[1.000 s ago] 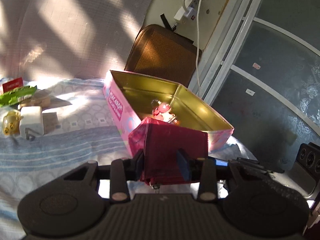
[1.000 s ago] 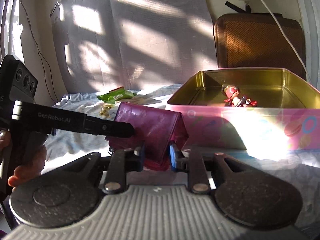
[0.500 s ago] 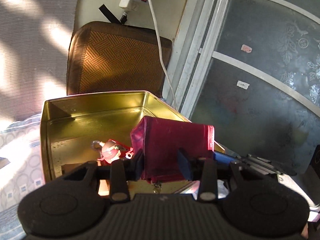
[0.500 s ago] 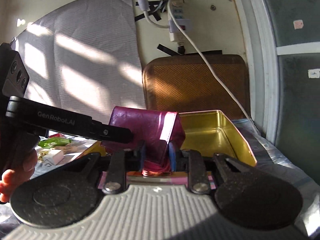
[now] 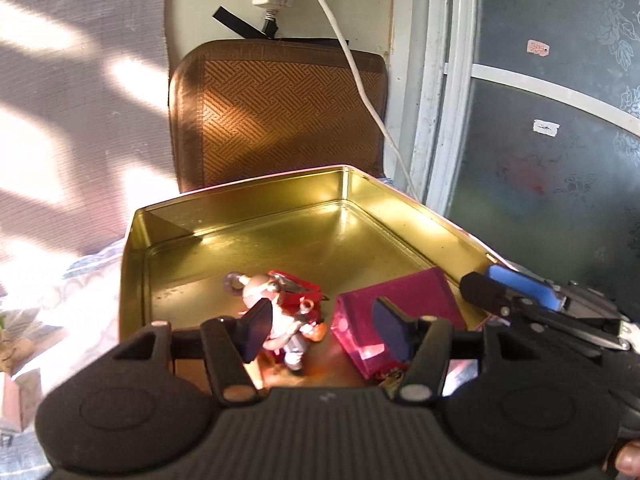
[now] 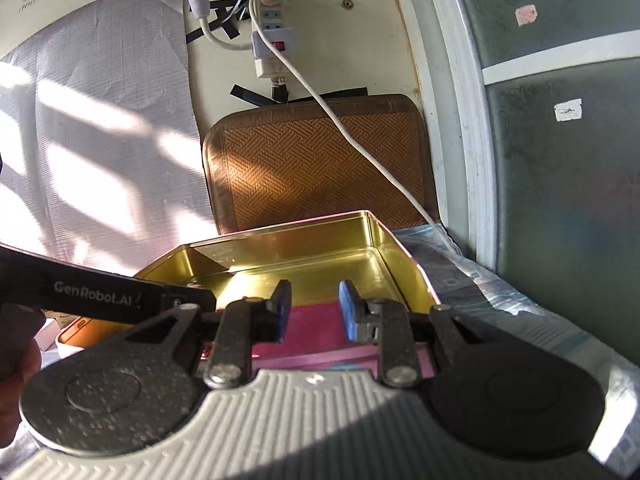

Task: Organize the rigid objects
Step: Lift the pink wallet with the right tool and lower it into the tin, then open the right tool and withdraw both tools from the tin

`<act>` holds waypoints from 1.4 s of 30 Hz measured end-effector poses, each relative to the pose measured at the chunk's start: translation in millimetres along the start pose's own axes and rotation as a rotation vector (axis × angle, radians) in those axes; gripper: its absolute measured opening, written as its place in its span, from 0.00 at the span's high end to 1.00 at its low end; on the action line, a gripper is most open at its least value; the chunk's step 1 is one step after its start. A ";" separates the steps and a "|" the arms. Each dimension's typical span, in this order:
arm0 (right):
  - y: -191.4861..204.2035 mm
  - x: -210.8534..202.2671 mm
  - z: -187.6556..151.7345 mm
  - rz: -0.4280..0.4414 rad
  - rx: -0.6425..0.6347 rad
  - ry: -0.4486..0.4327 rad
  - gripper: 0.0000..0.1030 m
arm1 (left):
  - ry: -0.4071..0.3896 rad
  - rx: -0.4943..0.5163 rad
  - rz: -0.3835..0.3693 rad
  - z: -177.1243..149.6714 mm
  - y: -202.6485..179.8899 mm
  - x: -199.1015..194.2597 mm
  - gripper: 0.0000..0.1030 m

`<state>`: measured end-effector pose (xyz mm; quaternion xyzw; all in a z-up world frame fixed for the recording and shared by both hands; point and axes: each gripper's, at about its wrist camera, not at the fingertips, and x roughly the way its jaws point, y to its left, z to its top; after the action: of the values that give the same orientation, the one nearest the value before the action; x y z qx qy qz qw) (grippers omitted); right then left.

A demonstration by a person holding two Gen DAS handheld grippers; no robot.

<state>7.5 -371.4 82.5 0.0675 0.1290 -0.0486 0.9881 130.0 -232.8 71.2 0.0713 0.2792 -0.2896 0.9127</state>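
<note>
A magenta wallet [image 5: 404,304] lies inside the gold-lined tin box [image 5: 280,224] at its near right corner, beside a small red and pink toy figure [image 5: 286,312]. My left gripper [image 5: 324,328] is open above the box, its pads apart on either side of the toy and wallet. My right gripper [image 6: 312,308] is open too, just above the wallet [image 6: 316,336], with the box [image 6: 320,268] beyond it. The right gripper's blue-padded finger also shows in the left wrist view [image 5: 520,290].
A woven brown cushion [image 5: 280,116] leans against the wall behind the box. A white power strip and cable [image 6: 272,48] hang above it. A frosted glass door [image 5: 560,140] stands to the right. The box rests on a patterned bedsheet [image 6: 500,308].
Both grippers carried the wallet over the box, lowered it in and opened. The wallet now lies on the box floor, free of both.
</note>
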 end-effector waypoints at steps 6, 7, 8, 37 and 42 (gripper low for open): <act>20.7 -26.5 -6.1 0.033 0.059 -0.024 0.71 | -0.009 0.013 0.102 -24.5 9.9 -36.7 0.41; 25.6 -30.5 -7.5 0.037 0.065 -0.027 0.70 | -0.011 0.016 0.122 -29.7 12.0 -42.8 0.39; 30.7 -33.7 -8.3 0.041 0.069 -0.029 0.69 | -0.012 0.017 0.139 -34.7 14.4 -48.4 0.39; 165.1 -32.2 -26.5 0.206 -0.098 0.110 0.66 | 0.012 -0.184 0.475 -133.7 169.4 -122.7 0.37; 180.9 -28.0 -32.4 0.218 -0.124 0.128 0.66 | 0.012 -0.202 0.515 -145.4 193.6 -128.5 0.37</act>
<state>-6.9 -186.1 80.7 0.0231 0.1863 0.0715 0.9796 85.0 31.6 14.7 0.0502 0.2848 -0.0185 0.9571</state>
